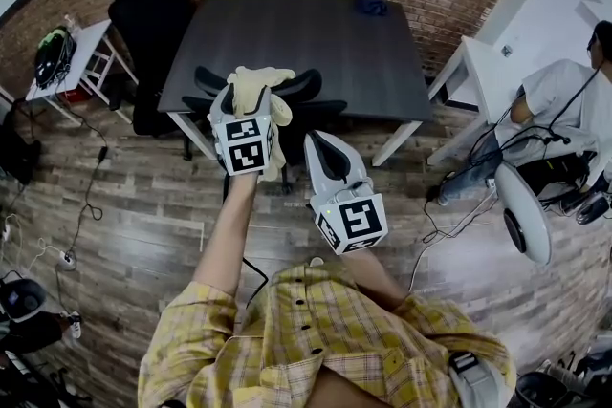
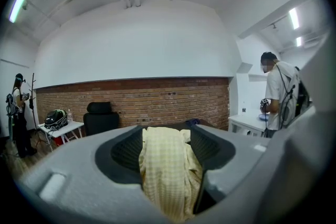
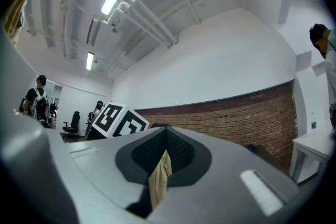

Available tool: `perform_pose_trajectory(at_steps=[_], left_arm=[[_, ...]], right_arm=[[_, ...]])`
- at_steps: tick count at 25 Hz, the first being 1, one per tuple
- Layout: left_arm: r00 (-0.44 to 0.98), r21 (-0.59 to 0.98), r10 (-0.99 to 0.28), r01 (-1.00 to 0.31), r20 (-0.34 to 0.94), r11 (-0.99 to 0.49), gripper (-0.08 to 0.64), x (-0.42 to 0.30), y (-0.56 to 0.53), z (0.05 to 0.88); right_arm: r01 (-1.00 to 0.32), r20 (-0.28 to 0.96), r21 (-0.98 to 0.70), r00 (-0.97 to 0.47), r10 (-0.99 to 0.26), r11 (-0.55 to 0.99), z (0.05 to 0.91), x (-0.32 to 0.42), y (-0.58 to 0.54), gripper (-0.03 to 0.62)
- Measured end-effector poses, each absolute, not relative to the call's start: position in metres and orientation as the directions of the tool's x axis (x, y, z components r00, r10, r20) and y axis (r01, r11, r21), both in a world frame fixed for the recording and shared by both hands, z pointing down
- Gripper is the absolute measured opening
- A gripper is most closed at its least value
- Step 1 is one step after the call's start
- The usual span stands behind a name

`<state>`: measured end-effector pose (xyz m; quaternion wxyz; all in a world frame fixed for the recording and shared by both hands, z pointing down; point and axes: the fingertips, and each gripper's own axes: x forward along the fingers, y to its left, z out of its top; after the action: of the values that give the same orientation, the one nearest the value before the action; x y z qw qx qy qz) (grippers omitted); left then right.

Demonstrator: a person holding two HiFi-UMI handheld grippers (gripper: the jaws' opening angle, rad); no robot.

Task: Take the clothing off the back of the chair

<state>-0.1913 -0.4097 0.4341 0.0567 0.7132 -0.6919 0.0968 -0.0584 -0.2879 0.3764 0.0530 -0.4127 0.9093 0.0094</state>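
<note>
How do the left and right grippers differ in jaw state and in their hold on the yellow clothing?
The left gripper has its jaws wide apart; the right gripper has its jaws almost together. A thick fold of the yellow checked clothing hangs loosely between the left gripper's jaws, with a gap at one side; the right gripper pinches only a thin edge. Shared: both have that clothing between their jaws.

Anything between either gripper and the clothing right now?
Nothing visible. The clothing lies between the wide-apart jaws of the left gripper, and the right gripper is pinched on a fold of it. The chair sits beyond, at the table.
</note>
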Motion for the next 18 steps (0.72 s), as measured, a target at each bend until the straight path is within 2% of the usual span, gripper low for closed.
perform_pose_trajectory(at_steps=[5, 10, 18], left_arm=[[0.021, -0.039, -0.966, -0.999, 0.256, -0.032, 0.290, -0.195, -0.421, 0.456], [0.008, -0.049, -0.974, -0.999, 0.224, -0.019, 0.288, -0.195, -0.424, 0.454], [-0.002, -0.054, -0.976, -0.999, 0.218, -0.010, 0.201, -0.199, -0.425, 0.453]], right_arm=[[-0.746, -0.101, -0.026, -0.660, -0.745, 0.665, 0.378, -0.060, -0.288, 0.005], [-0.743, -0.094, -0.031, -0.664, -0.742, 0.669, 0.379, -0.063, -0.294, 0.006], [-0.735, -0.089, -0.034, -0.672, -0.735, 0.677, 0.382, -0.069, -0.296, 0.006]])
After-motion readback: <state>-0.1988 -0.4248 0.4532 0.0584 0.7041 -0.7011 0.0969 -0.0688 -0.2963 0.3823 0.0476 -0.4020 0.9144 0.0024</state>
